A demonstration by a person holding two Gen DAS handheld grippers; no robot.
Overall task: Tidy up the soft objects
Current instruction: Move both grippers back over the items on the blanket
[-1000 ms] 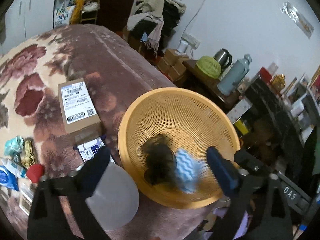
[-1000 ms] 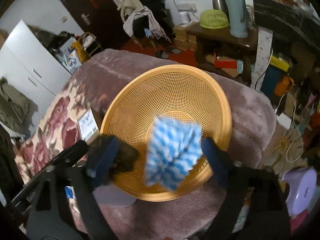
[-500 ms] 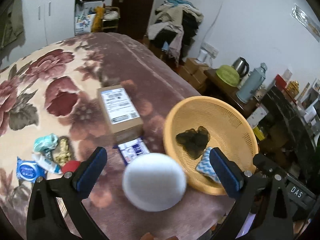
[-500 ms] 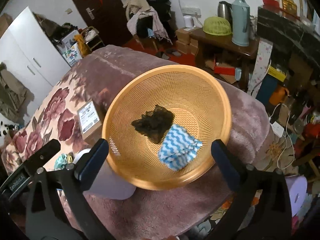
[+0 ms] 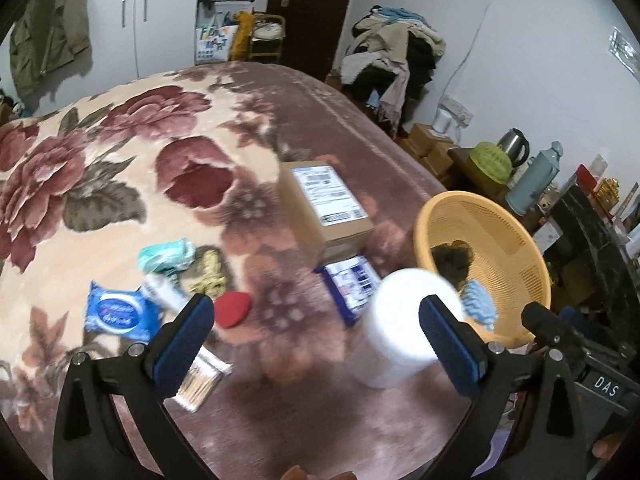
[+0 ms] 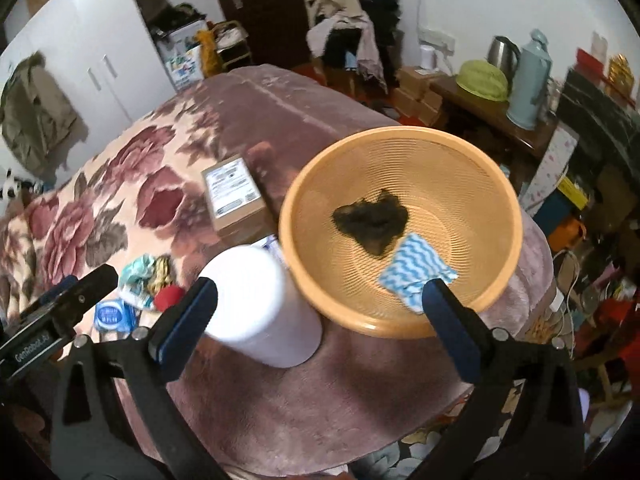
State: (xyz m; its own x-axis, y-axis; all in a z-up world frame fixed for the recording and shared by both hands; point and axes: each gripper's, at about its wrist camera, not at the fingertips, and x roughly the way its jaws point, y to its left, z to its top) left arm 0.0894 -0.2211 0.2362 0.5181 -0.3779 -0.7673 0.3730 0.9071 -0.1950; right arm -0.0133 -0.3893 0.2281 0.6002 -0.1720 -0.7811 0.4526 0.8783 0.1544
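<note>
Floral plush blanket [image 5: 120, 184] in cream, maroon and mauve covers the bed under both grippers, with white wardrobes, a dark door and a heap of clothes behind it. Over the near edge the left gripper [image 5: 316, 328] hangs with its blue-padded jaws spread wide and nothing between them; the right gripper [image 6: 320, 316] is spread just as wide and also empty. Just ahead of the left gripper's right finger stands a white cylindrical plastic container [image 5: 400, 340], and in the right wrist view the same container [image 6: 260, 304] sits just beyond that gripper's left finger, its side close against the round orange perforated plastic basket [image 6: 500, 184]. Ahead of the right gripper, inside that basket, lie a dark crumpled cloth [image 6: 372, 220] near the middle and a blue-and-white wavy-striped cloth [image 6: 416, 272] just beside it, nearer the gripper. Ahead and left of the left gripper, a red soft pad [image 5: 232, 308], a teal crumpled cloth [image 5: 168, 256] and a yellowish crumpled cloth [image 5: 208, 272] lie close together on the blanket, with a blue wet-wipe packet [image 5: 120, 316] beside them. Farther ahead sits a brown cardboard box with a white label [image 5: 328, 204], a blue-and-white flat packet [image 5: 352, 284] at its near end.
</note>
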